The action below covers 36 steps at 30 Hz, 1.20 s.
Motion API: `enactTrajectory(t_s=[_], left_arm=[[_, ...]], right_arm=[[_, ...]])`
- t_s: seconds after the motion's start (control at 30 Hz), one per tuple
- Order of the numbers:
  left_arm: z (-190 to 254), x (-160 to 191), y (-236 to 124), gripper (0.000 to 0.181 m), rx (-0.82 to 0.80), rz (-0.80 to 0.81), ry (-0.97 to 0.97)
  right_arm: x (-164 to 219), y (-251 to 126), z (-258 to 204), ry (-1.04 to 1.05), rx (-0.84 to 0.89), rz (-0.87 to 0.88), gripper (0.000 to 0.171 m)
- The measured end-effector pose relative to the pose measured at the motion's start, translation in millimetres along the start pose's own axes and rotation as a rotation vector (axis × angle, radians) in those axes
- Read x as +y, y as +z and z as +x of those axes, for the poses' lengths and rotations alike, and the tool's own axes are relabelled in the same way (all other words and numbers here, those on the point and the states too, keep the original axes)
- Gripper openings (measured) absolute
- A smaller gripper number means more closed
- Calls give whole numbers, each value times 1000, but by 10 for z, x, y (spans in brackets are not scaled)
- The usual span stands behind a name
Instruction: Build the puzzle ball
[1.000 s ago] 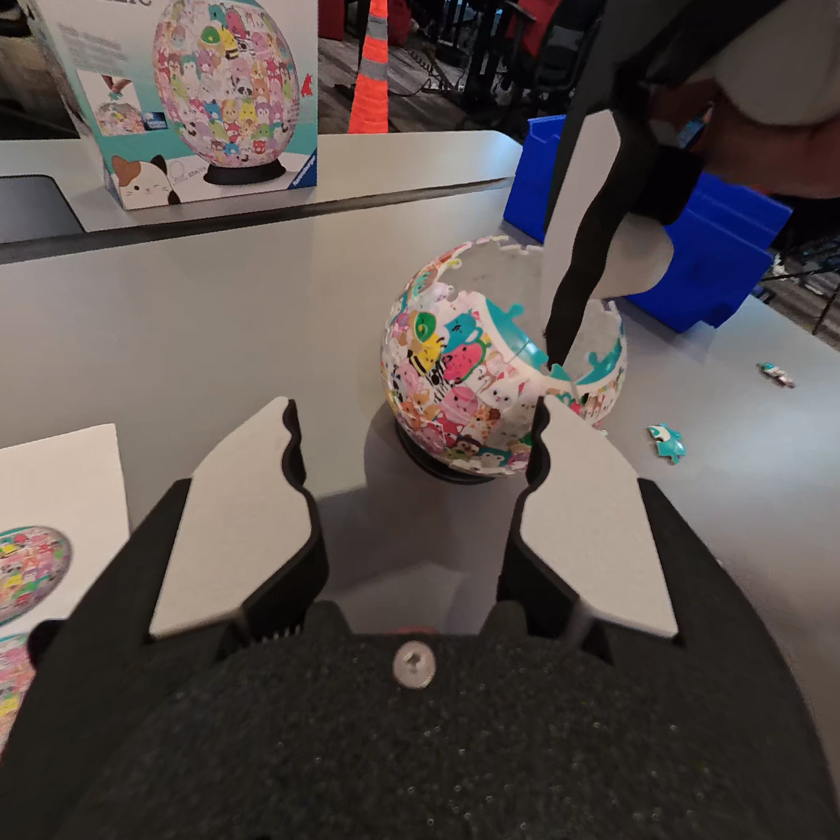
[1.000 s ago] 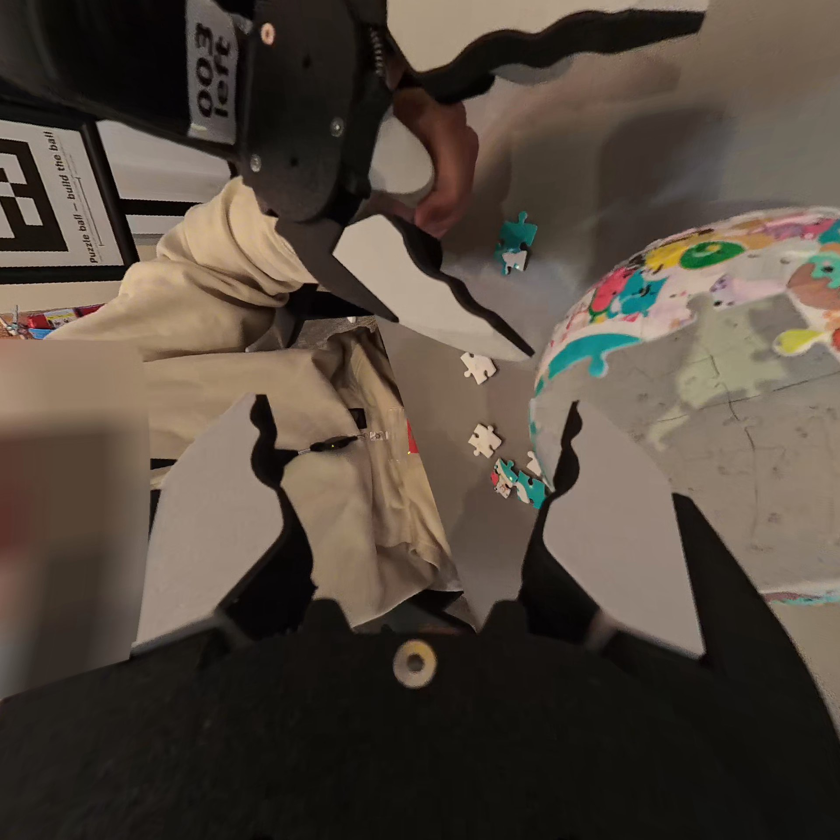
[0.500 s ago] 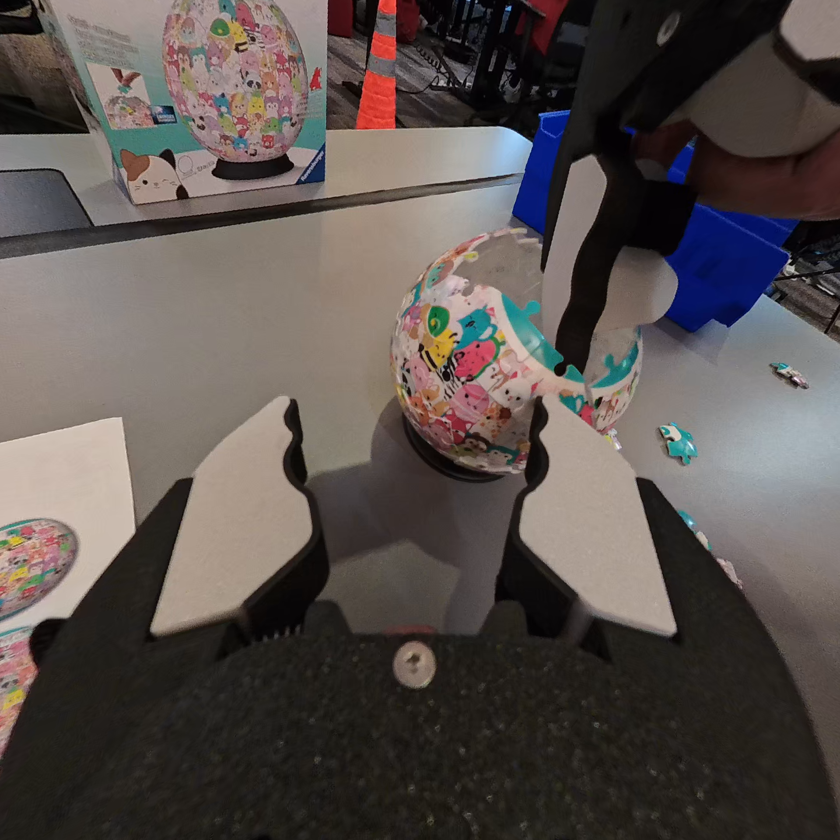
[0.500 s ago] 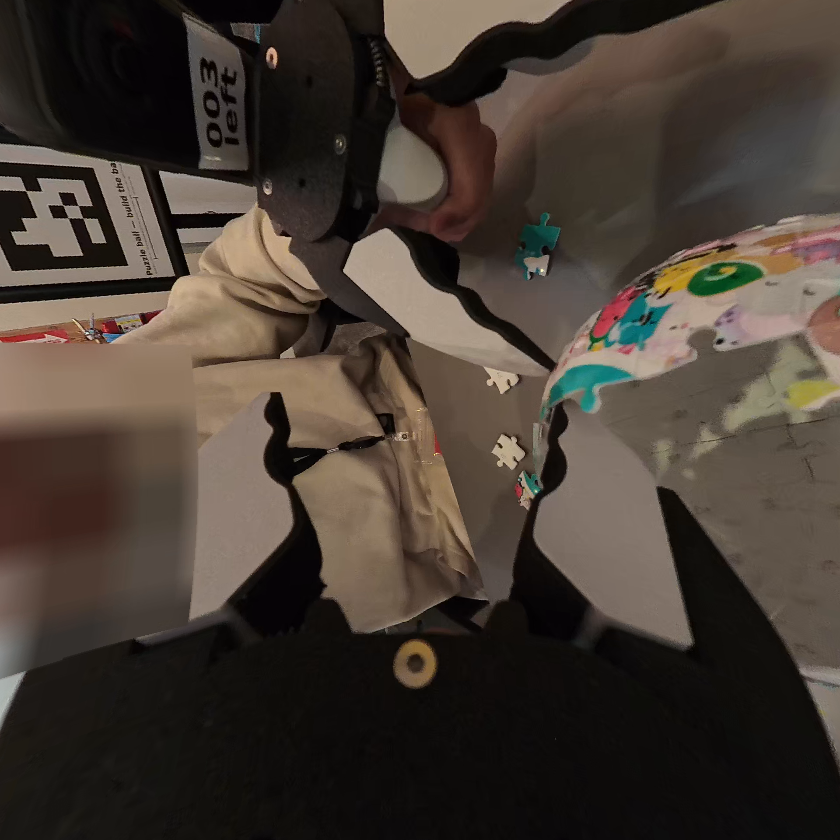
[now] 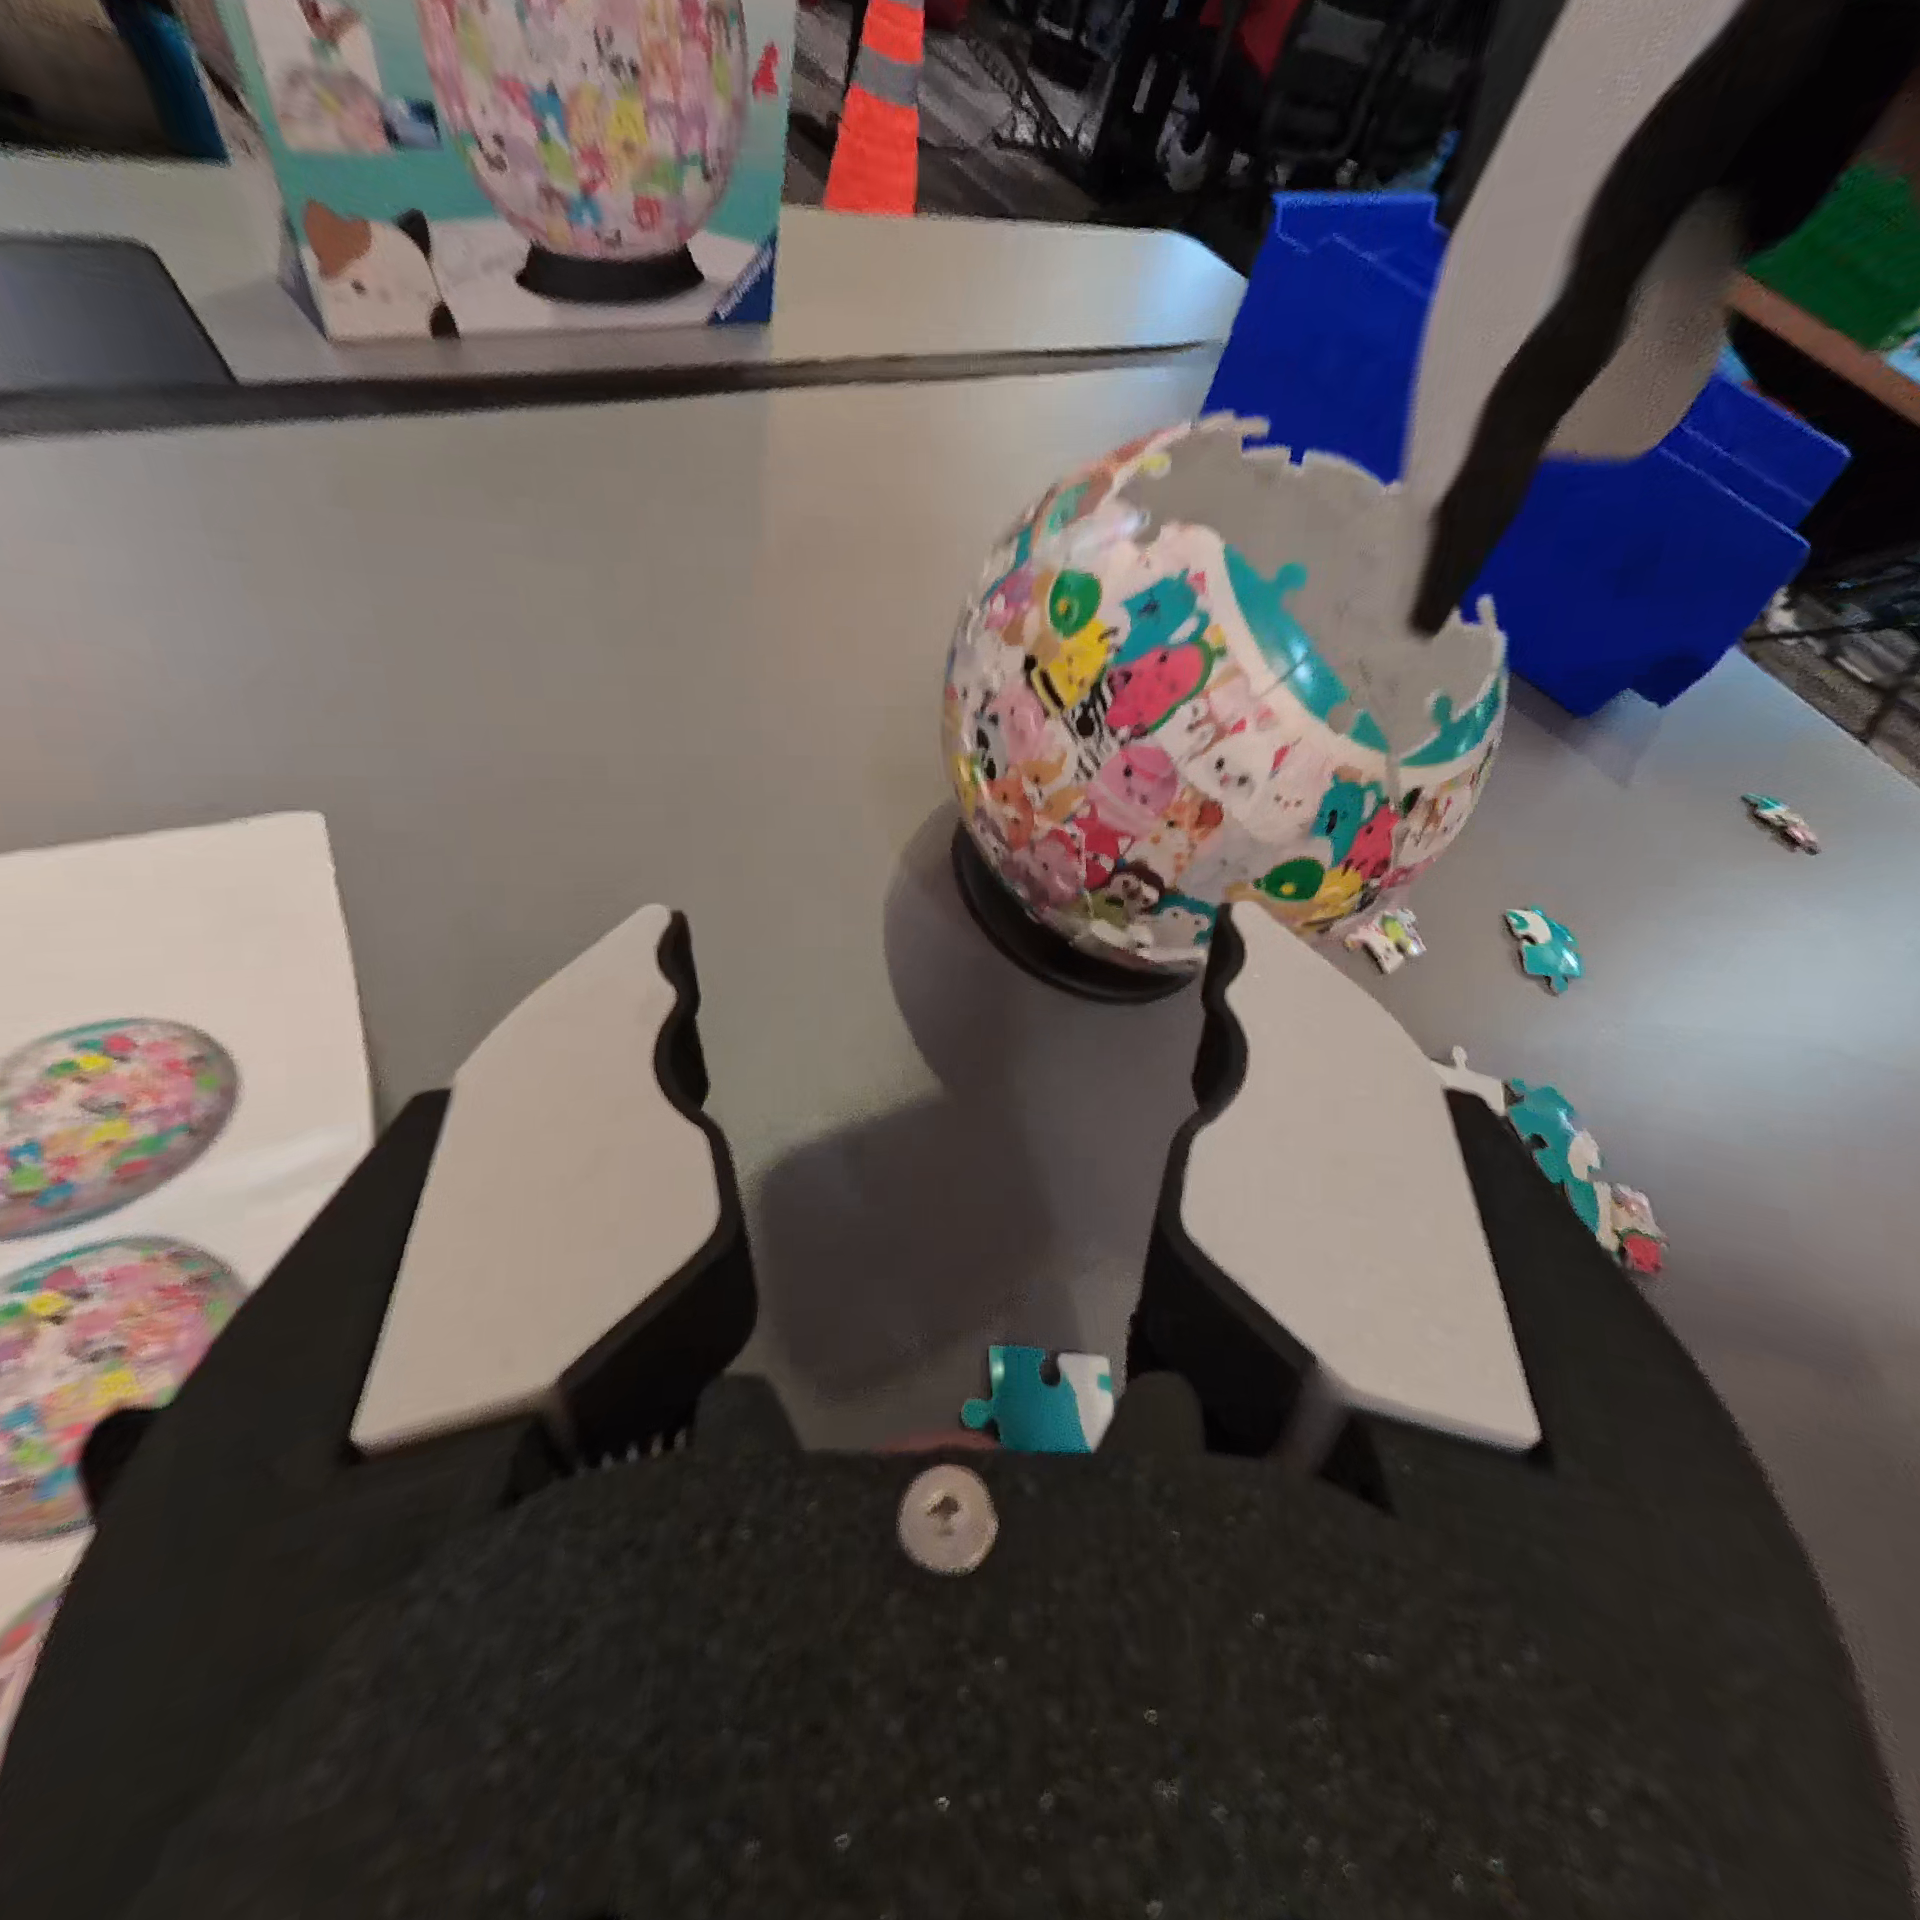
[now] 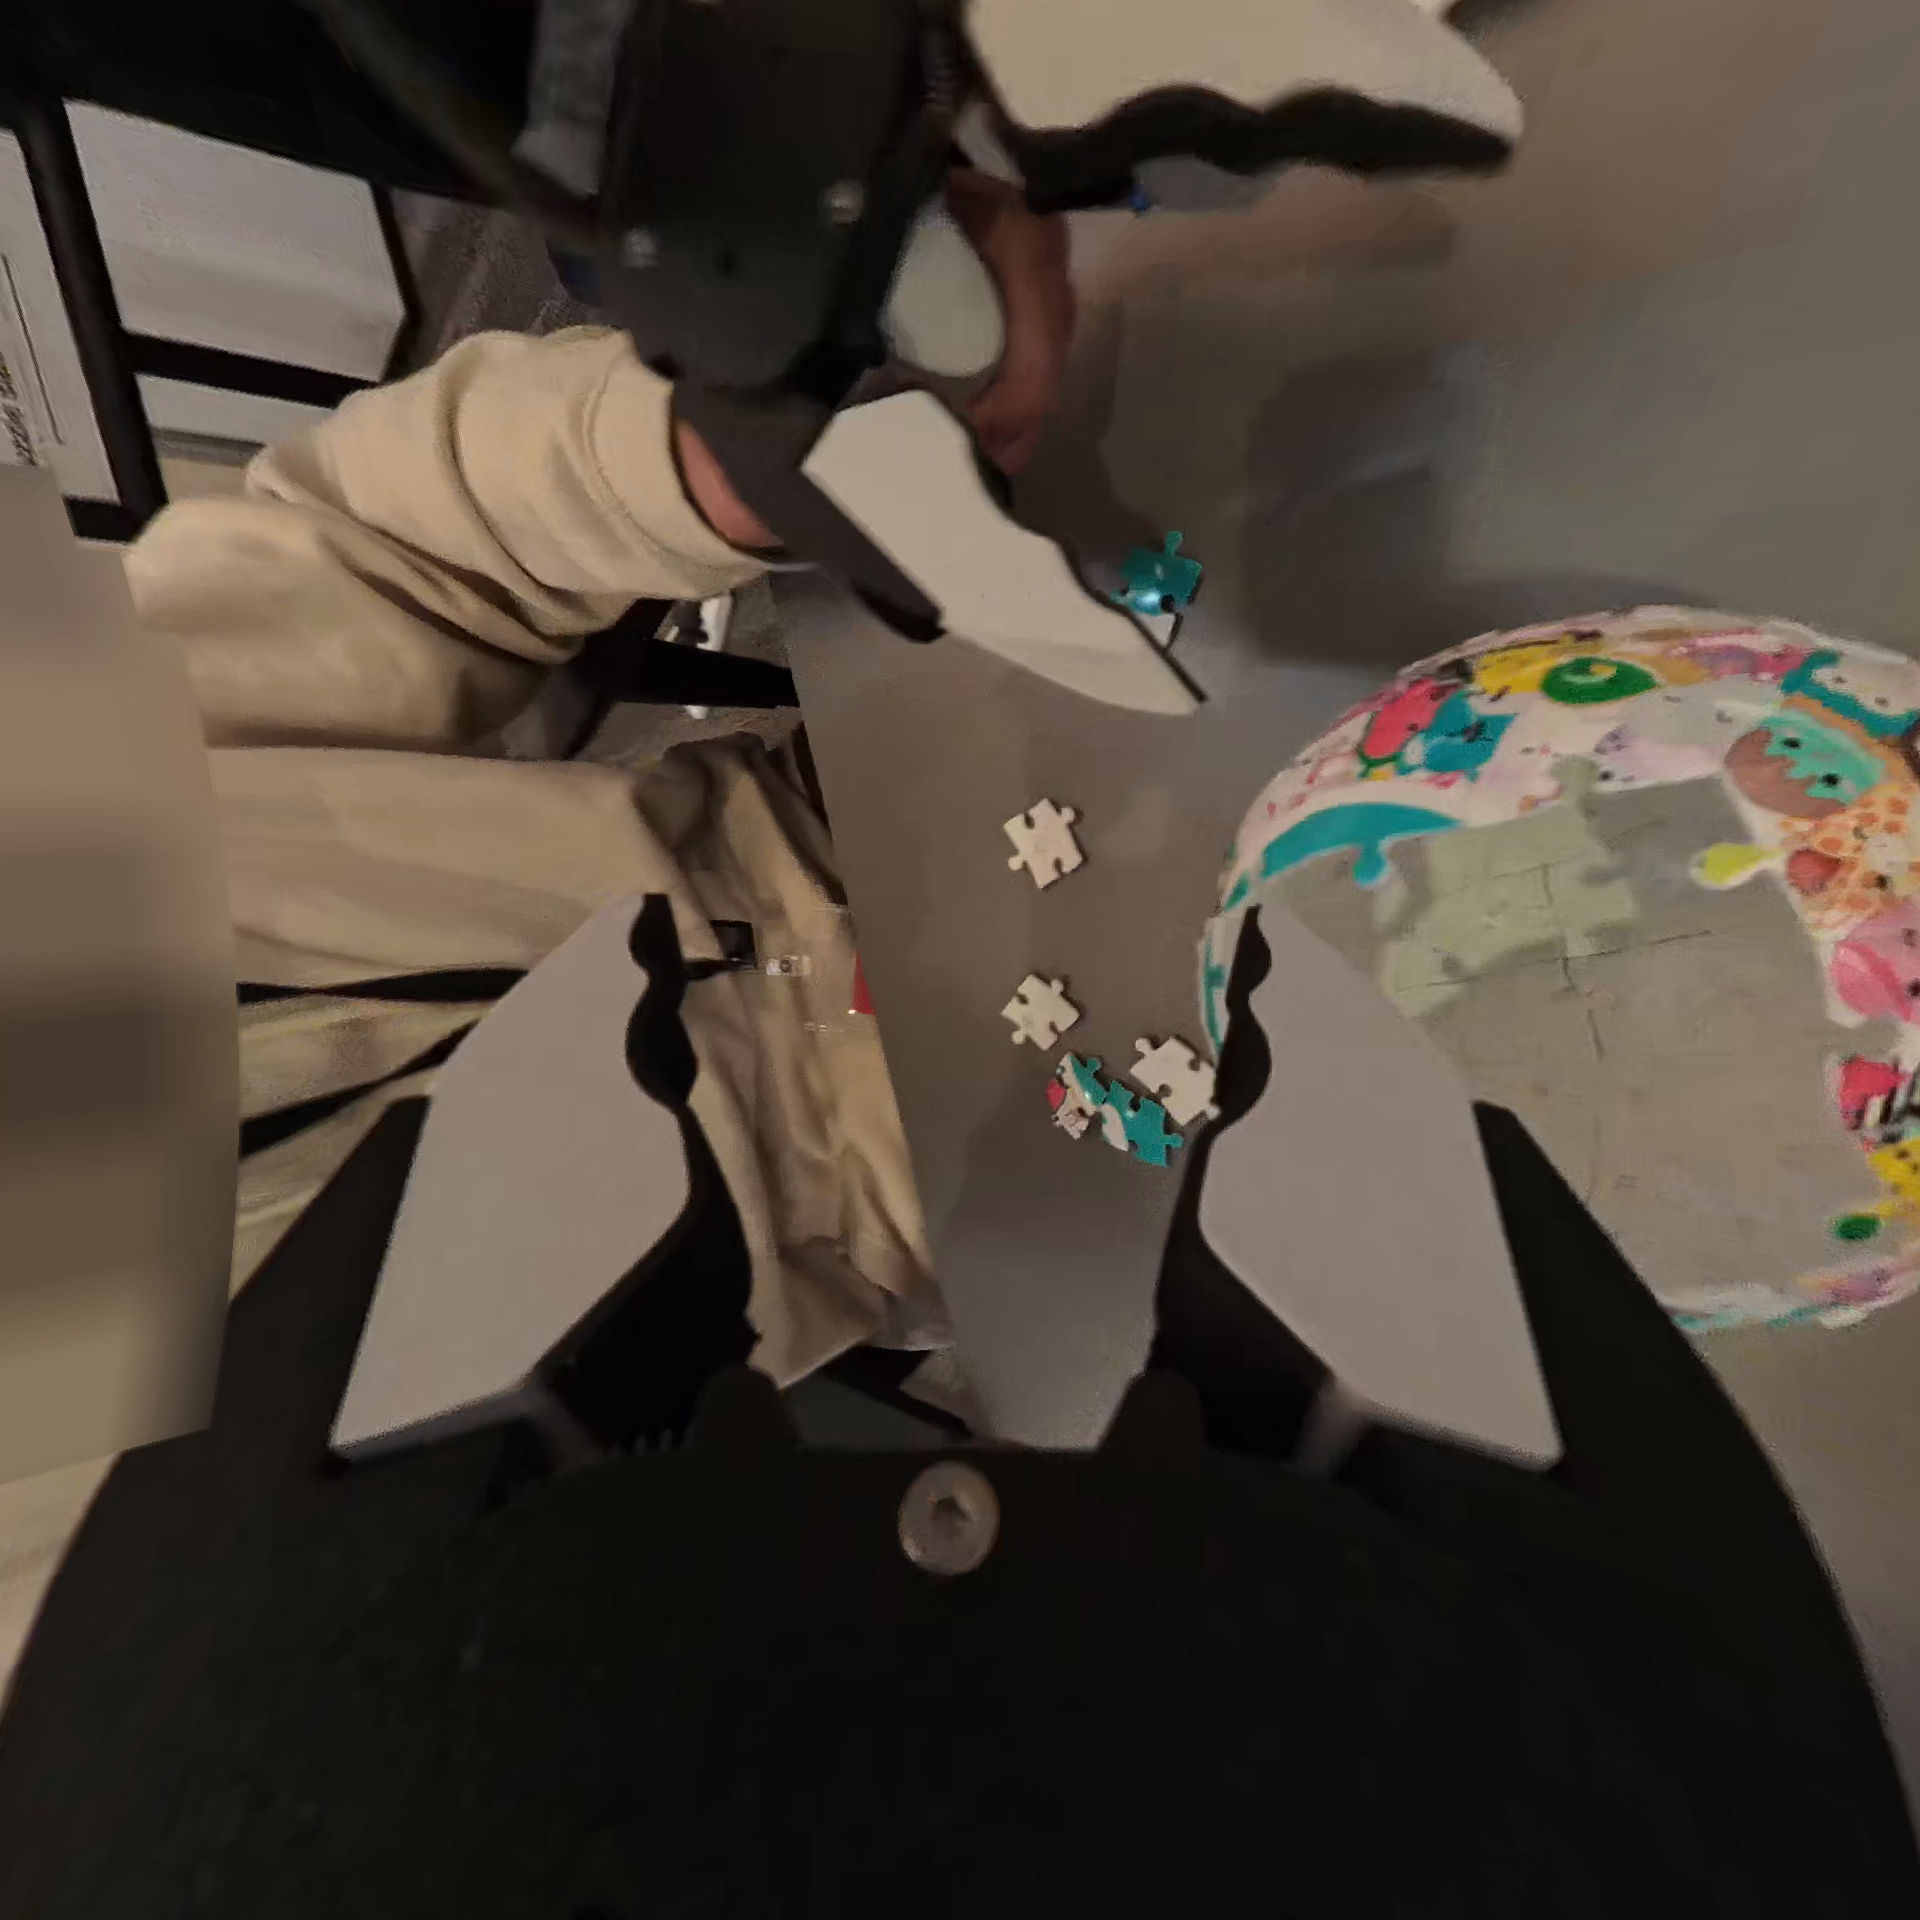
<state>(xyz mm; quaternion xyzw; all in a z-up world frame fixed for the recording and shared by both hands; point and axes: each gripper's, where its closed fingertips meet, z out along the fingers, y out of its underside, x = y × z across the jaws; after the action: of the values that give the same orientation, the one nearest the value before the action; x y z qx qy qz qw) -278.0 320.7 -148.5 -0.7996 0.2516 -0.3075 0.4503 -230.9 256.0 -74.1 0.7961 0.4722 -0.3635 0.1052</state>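
Note:
The part-built puzzle ball stands on a black stand on the grey table, its top open with a jagged rim. My left gripper is open and empty, low over the table in front of the ball. A teal puzzle piece lies on the table between its fingers. My right gripper is open and empty beside the ball. In the left wrist view one of its fingers hangs over the ball's open top. Loose pieces lie beside the ball.
The puzzle box stands at the back, a blue bin behind the ball, a printed sheet at the left. More pieces lie right of the ball. A person's beige sleeve is at the table's near edge.
My left gripper has drawn back and left from the ball, and the teal piece now shows beneath it. My right gripper has lifted back from the ball's rim.

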Motion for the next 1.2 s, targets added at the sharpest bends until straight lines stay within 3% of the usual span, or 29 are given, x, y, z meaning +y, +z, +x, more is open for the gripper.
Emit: enactTrajectory(t_s=[0.2, 0.33, 0.47, 0.63, 0.73, 0.83, 0.9, 1.07, 1.2], left_arm=[[197, 313, 156, 93, 167, -117, 7], [346, 431, 213, 98, 173, -181, 142], [432, 466, 244, 96, 192, -194, 155], [463, 427, 201, 81, 218, -164, 81], [344, 344, 117, 71, 181, -132, -26], [350, 252, 58, 58, 240, -95, -110], [336, 228, 66, 59, 281, -100, -110], [369, 273, 95, 83, 514, -209, 60], [266, 292, 311, 111, 553, -268, 74]], right_arm=[[64, -213, 1, -250, 276, 97, 89], [15, -538, -225, -447, 380, 453, 91], [235, -504, -203, -362, 265, 696, 103], [292, -298, -366, -296, 99, 664, 129], [220, -439, -544, -356, 81, 896, 123], [393, -384, -118, -376, 417, 839, 104], [552, -410, 290, -297, 605, 861, 107], [826, 203, 1036, -59, 564, 761, 136], [550, 427, 1195, -101, 568, 759, 137]])
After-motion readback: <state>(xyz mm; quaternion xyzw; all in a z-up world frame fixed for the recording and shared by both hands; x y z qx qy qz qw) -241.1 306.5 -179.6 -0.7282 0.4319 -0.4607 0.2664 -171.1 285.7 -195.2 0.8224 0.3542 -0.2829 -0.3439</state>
